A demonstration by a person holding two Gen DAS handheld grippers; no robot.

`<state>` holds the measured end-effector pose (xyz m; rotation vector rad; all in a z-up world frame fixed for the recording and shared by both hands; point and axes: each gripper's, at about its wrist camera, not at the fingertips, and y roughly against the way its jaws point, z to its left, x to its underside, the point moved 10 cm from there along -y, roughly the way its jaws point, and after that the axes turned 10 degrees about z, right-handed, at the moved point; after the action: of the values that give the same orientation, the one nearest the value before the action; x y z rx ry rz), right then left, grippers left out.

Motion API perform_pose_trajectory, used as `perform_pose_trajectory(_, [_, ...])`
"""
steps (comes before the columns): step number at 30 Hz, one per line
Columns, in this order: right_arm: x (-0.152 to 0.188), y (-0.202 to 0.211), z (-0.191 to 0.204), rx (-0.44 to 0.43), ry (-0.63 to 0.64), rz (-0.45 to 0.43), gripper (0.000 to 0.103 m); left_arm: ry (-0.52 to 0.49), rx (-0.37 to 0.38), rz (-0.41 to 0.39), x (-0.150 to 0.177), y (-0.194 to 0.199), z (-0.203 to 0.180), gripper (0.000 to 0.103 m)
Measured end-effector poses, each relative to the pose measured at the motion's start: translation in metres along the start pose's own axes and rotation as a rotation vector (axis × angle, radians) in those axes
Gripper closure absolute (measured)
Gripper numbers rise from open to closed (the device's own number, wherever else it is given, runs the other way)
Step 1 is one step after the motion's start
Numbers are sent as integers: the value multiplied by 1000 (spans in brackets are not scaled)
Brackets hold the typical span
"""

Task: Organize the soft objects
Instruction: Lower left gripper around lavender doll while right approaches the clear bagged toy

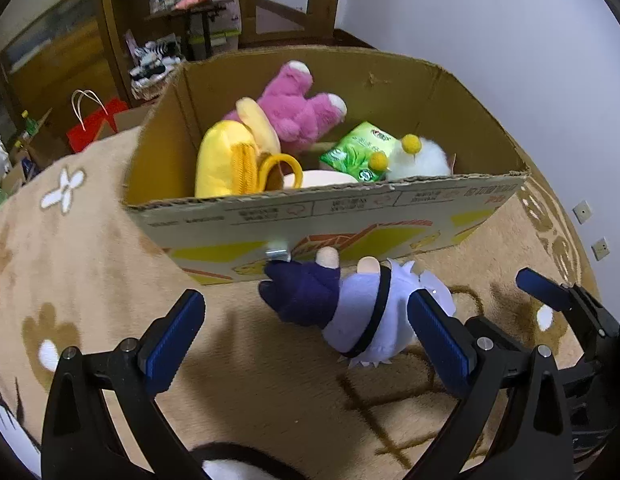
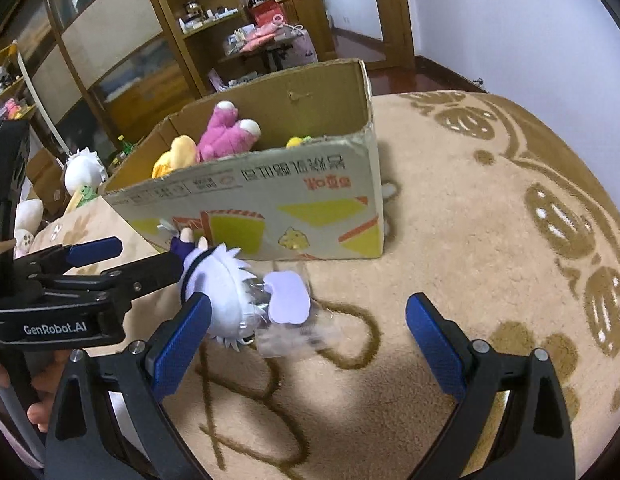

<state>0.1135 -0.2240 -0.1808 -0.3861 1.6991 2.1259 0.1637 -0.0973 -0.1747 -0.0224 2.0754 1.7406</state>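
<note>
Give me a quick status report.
Both claws open, left, right. White-haired doll on carpet between left claw's fingers, ungripped. Box just beyond, path clear.

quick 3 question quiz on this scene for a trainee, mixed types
1. True or false: the white-haired doll already lies in the box.
2. Which toy in the box is pink: A) bear B) banana C) frog?
3. Fill in: both the left hand-held gripper and the right hand-held gripper are ____.

Key: 1 false, it lies on the rug in front of the box; 2 A; 3 open.
</note>
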Motion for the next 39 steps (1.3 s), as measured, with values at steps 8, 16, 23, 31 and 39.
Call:
perform_pose_trajectory(8, [4,-14,0,4,5,42,1,-20,25,33,-2,-16,-8,2])
perform_pose_trajectory(16, [7,-28,4,27,44,79,2,-10,59,53,-7,-25,-12,2])
perform_pose_trajectory(23, [13,-44,6,16,69,136,24,2,64,68,-9,-32,-13,3])
perform_pose_trajectory(31, [12,-46,12,1,110,137,48,26,83,87,-8,-40,-17,3])
perform_pose_trajectory(39, [12,-42,19,24,155,118,62,21,74,104,-6,-43,-19,4])
